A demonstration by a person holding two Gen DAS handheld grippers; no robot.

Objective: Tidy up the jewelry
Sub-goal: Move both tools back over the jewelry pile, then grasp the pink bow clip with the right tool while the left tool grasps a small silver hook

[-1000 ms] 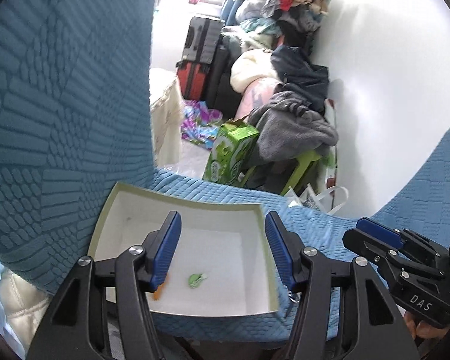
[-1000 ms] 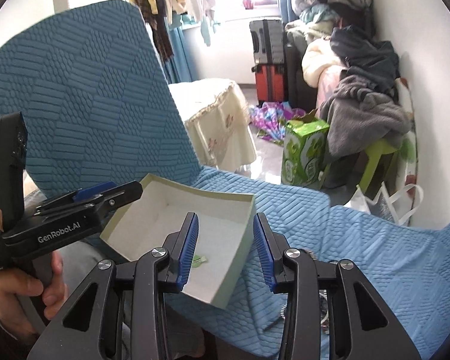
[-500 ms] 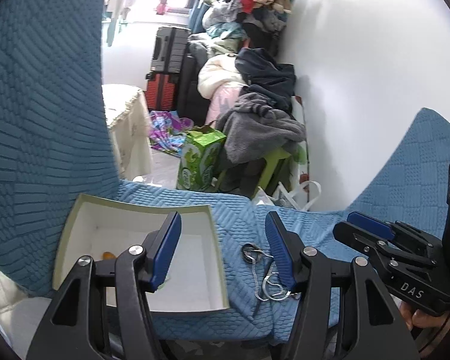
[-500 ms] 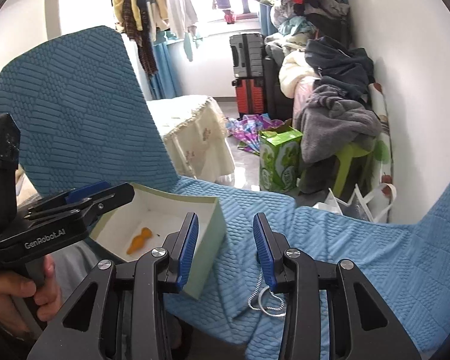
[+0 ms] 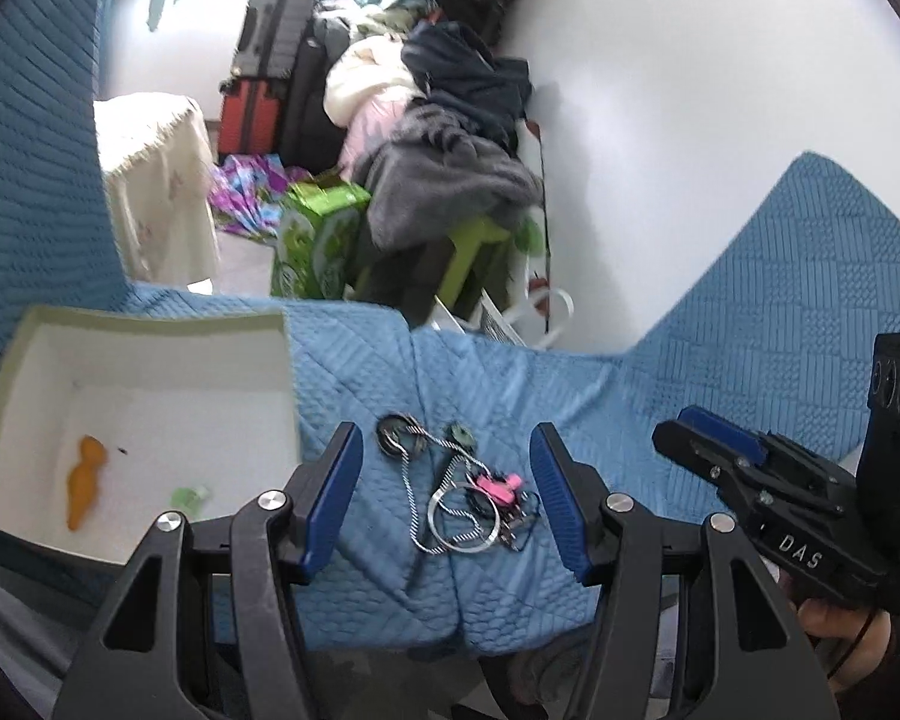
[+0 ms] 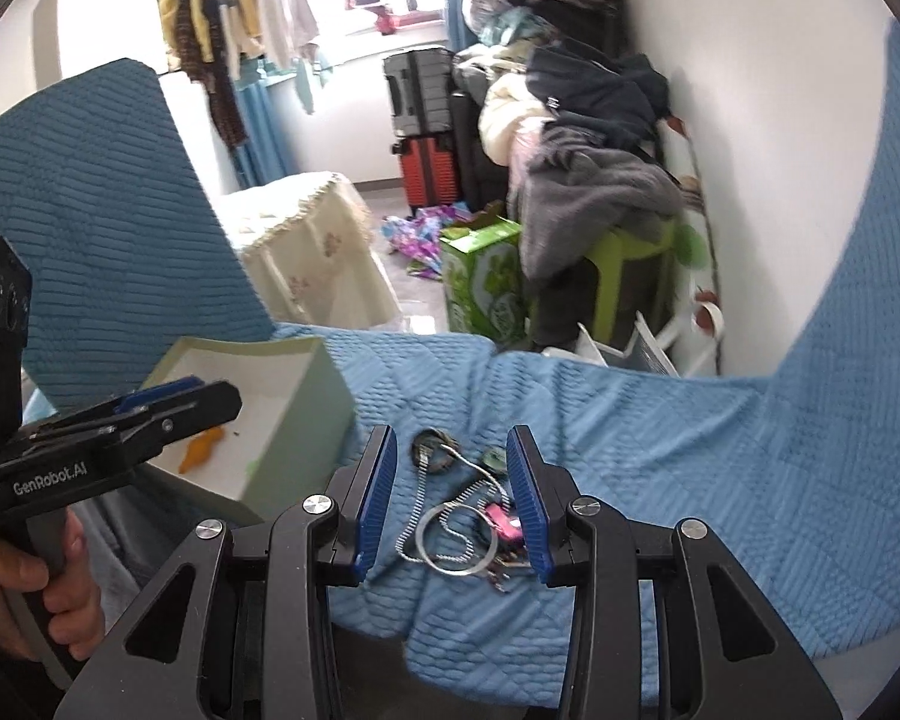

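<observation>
- Left wrist view: the left gripper [image 5: 447, 489] hangs over a tangle of jewelry [image 5: 459, 489] lying on the blue quilted cover [image 5: 720, 384]; its jaws stand about half open with nothing between the pads.
- A second ago this view was centred on the white box [image 5: 150, 324]; the box now sits off to the left, so the hand has swung across to the pile. An orange piece [image 5: 84, 480] and a small green piece [image 5: 189, 495] lie inside the box, which suggests sorting is already under way.
- The right gripper [image 5: 708, 447] shows at the right edge, held in a hand [image 5: 846, 630], near the pile but not touching it.
- Right wrist view: the right gripper [image 6: 453, 501] also frames the jewelry [image 6: 468, 510], with chain, ring and a pink item between its narrowly parted jaws, empty and clear of the pieces.
- This view too has shifted from the box [image 6: 282, 384] to the pile. The left gripper [image 6: 180, 405] crosses in front of the box.
- Both tools now aim at the pile, so I judge the next pick is about to begin; the tangled chain may drag neighbours along.
</observation>
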